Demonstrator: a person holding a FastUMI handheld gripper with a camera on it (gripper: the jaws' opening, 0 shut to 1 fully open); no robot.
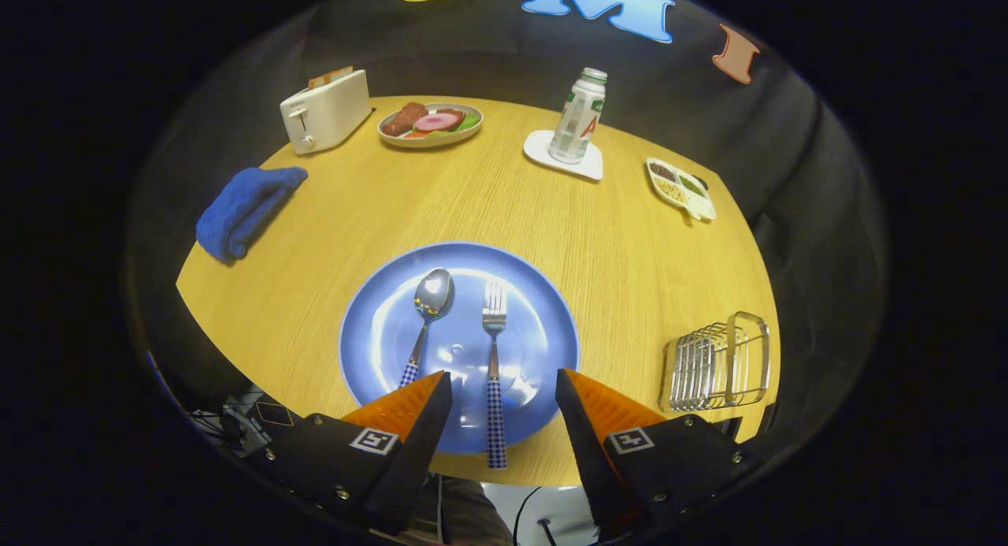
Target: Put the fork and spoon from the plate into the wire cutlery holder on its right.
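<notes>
The round wooden table [614,247] is lying mostly bare between the blue plate [378,333] near its front edge and the things ringing its far rim: a toaster [324,109], a food dish [430,124], a bottle [577,117] on a coaster, a snack tray [681,188] and a blue cloth [246,209]. The wire cutlery holder [717,363] is sitting well right of the plate, close to the table's edge. The gripper [504,384] is hovering spread wide, holding nothing, with the fork [494,373] lying between its fingers and the spoon [429,310] just beside on the plate
</notes>
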